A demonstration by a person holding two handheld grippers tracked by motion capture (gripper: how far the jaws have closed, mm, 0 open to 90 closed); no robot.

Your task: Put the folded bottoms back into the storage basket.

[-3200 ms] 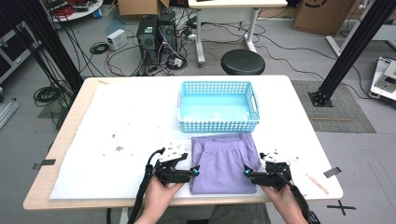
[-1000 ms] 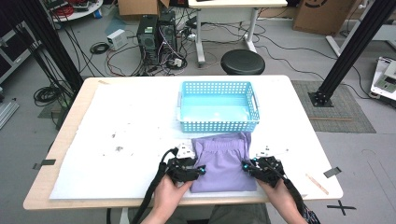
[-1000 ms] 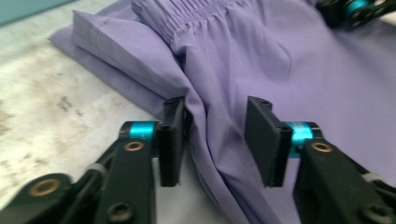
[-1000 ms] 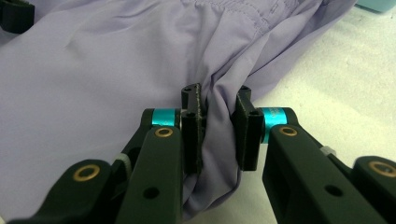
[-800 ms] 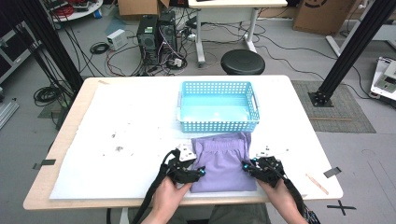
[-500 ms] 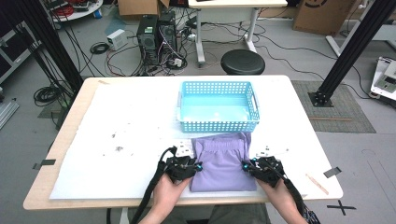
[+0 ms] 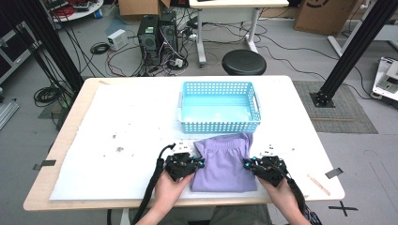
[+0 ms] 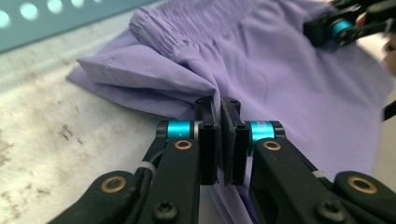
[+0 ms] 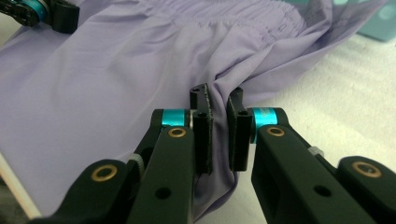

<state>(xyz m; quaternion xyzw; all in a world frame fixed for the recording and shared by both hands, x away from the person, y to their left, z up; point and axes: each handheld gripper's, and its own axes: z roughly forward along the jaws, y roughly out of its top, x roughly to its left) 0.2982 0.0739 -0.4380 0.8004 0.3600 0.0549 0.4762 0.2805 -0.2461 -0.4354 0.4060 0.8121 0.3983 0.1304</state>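
Purple shorts (image 7: 224, 161) lie flat in the lower middle of the high view, on the white tabletop (image 7: 117, 122), just below the blue basket (image 7: 219, 107). The stretchy waist end points up at the basket, so the shorts look ready to be folded or lifted toward it.

At the left side of the shorts is the left hand-held gripper (image 7: 197, 162). Its jaws have just been closing, and now they are pinched tight on the left edge of the cloth. In the left gripper view (image 8: 219, 109) a fold of purple cloth bunches up between the black pads (image 8: 208, 140). I think it holds the edge so that side cannot slip.

At the right side of the shorts is the right hand-held gripper (image 7: 248, 163). Its jaws have also just been closing, and they squeeze the right edge. The right gripper view (image 9: 218, 105) shows a ridge of cloth caught between the pads.

Both sides are held at about the same height in the frame. That keeps the cloth even, so both hands can likely move it together.
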